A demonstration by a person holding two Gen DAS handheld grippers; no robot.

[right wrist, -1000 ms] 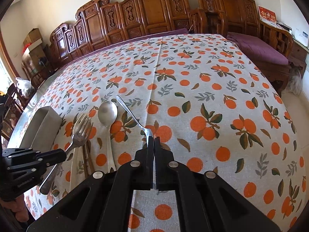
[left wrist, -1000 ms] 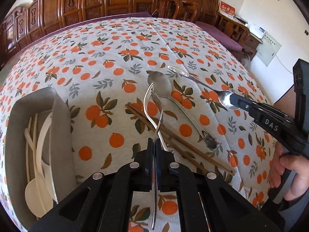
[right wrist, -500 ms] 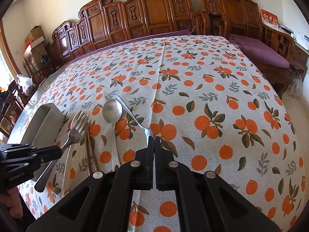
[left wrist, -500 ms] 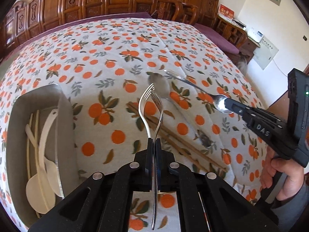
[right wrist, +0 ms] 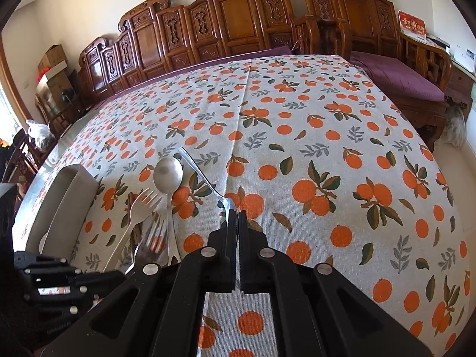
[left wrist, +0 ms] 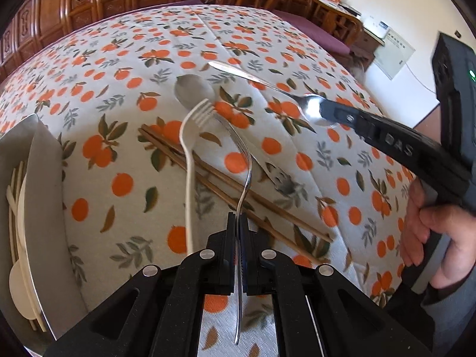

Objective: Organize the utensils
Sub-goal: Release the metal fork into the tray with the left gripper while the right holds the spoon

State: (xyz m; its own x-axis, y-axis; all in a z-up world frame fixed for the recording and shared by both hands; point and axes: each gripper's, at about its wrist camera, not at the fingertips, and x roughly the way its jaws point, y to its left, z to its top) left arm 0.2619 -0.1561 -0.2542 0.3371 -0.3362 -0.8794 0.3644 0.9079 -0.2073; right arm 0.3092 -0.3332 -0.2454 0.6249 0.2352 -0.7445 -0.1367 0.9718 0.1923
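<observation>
Glossy metal fork [left wrist: 244, 160] – matt woven tablecloth [left wrist: 125, 68].

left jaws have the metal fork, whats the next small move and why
Probably swing the left gripper leftward toward the tray. Its jaws are shut on the metal fork, held above the cloth, and the tray at the left edge already holds cream utensils. The right gripper, clamping a spoon, can wait.

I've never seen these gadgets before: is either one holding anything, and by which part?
Yes, both. The left gripper clamps a metal fork along its handle. The right gripper pinches a metal spoon by its bowl end, handle pointing away.
</observation>
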